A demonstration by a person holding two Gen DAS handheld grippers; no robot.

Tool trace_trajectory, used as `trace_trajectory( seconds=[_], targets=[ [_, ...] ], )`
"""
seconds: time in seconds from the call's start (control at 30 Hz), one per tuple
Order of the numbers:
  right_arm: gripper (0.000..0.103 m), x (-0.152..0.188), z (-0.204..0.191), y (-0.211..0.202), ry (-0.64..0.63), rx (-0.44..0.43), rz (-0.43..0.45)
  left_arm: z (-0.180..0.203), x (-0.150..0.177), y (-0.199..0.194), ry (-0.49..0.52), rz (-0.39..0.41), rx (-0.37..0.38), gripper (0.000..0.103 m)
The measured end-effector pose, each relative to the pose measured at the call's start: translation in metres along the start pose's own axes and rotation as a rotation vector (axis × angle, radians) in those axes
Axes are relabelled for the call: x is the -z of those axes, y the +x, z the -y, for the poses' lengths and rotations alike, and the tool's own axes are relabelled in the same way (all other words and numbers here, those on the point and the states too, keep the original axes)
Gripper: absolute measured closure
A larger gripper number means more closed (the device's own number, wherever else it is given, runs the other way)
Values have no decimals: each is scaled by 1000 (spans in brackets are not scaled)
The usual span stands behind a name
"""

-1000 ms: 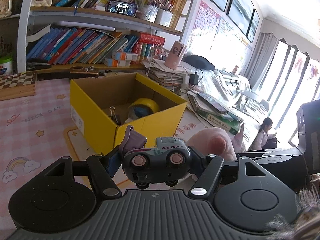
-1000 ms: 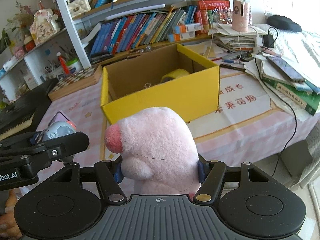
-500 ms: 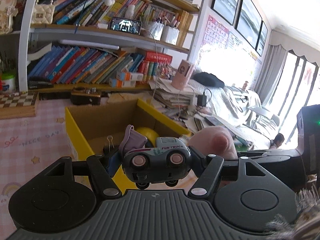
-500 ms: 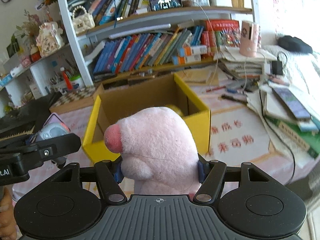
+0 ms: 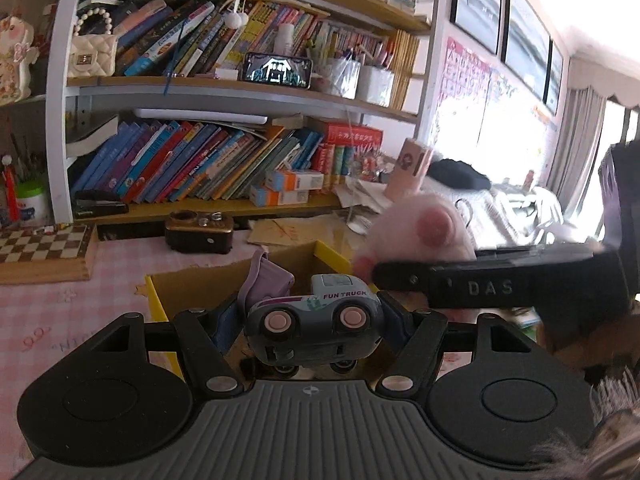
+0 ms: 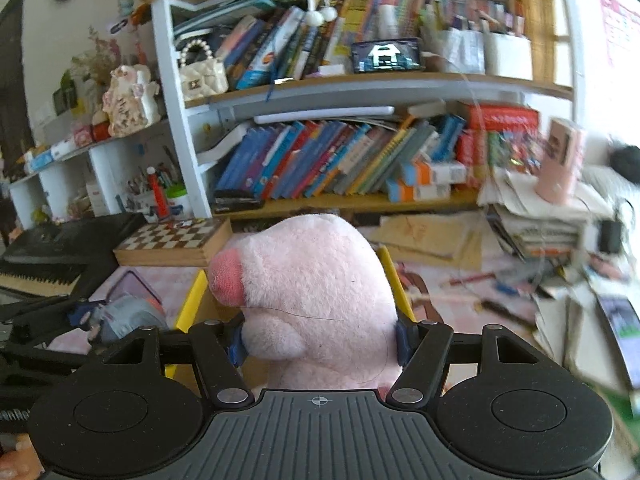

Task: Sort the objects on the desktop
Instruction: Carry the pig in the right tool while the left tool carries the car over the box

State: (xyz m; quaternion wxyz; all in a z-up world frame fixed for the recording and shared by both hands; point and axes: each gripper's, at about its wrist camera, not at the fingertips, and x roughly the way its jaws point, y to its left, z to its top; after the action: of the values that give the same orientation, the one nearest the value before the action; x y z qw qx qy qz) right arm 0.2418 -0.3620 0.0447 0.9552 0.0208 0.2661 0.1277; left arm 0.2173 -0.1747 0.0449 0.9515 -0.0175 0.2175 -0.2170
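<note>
Left gripper [image 5: 314, 320] pinching toy truck [image 5: 314, 322] by its ends, centre-bottom of left view. Truck: grey-blue body, pink wheel hubs, "FUN TRUCK" lettering, lilac flap behind. Likely hard, light, smooth plastic; could slip, so hold across flat ends.

Right gripper [image 6: 320, 334] squeezing pink plush [image 6: 316, 292] at lower body, centre of right view. Plush: pale pink, darker snout; soft, light, compressible, not fragile.

Both items hover at yellow cardboard box [image 5: 158, 300], lower centre, partly hidden.

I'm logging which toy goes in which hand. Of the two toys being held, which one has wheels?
The toy truck, marked FUN TRUCK, clamped in the left gripper. The right gripper holds a pink plush, soft and wheelless.
</note>
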Motion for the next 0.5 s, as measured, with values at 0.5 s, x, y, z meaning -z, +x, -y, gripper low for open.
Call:
trace_trajectory(
  seconds=[0.5],
  targets=[
    [37,-23,-10,120,-197,-128,-277,-12,15,99,207,-297,-37,37]
  ],
)
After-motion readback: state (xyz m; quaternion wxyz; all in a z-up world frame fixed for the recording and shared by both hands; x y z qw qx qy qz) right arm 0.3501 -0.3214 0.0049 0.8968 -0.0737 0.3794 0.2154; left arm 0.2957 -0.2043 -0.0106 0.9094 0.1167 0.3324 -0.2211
